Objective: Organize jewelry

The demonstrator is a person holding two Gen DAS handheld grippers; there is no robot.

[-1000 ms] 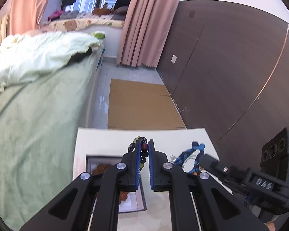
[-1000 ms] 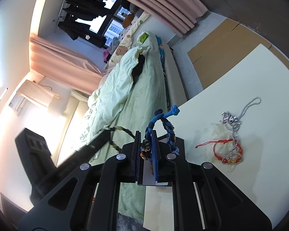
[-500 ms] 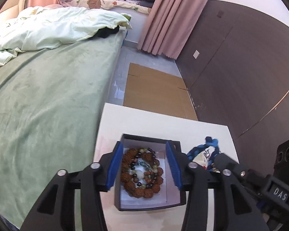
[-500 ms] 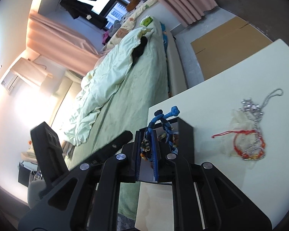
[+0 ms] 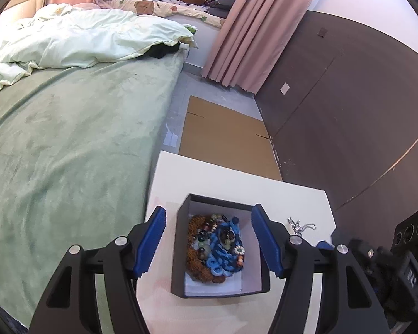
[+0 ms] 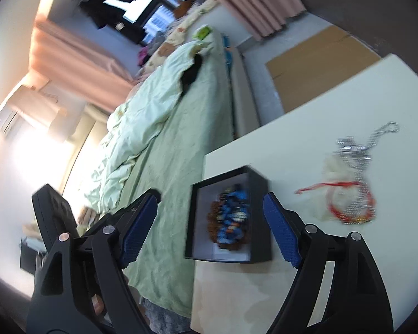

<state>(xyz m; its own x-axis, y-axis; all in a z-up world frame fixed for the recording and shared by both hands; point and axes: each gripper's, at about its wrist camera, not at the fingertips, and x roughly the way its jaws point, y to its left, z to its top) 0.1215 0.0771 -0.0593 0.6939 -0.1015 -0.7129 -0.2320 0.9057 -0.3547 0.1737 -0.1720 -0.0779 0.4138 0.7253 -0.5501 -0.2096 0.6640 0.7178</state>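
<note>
A black box (image 5: pixel 181 250) with a white lining stands on the white table (image 5: pixel 209 175). Inside lie a brown bead bracelet (image 5: pixel 193 253), a dark mixed-bead bracelet (image 5: pixel 206 229) and a blue braided cord bracelet (image 5: pixel 223 258). My left gripper (image 5: pixel 209 242) is open and empty above the box, jaws wide on either side. My right gripper (image 6: pixel 211 229) is open and empty, with the box (image 6: pixel 259 192) between its fingers. A silver chain (image 6: pixel 356 150) and a red string bracelet (image 6: pixel 345 208) lie on the table to the right; the chain also shows in the left wrist view (image 5: pixel 299 225).
A bed with a green cover (image 5: pixel 69 139) runs along the table's left edge. A flat cardboard sheet (image 5: pixel 225 139) lies on the floor beyond the table. A dark wall panel (image 5: pixel 348 111) is at the right. The right gripper's body (image 5: pixel 390 264) sits at the right.
My left gripper let go of the dark bead bracelet into the box and opened. My right gripper then opened and the blue braided bracelet dropped into the box.
</note>
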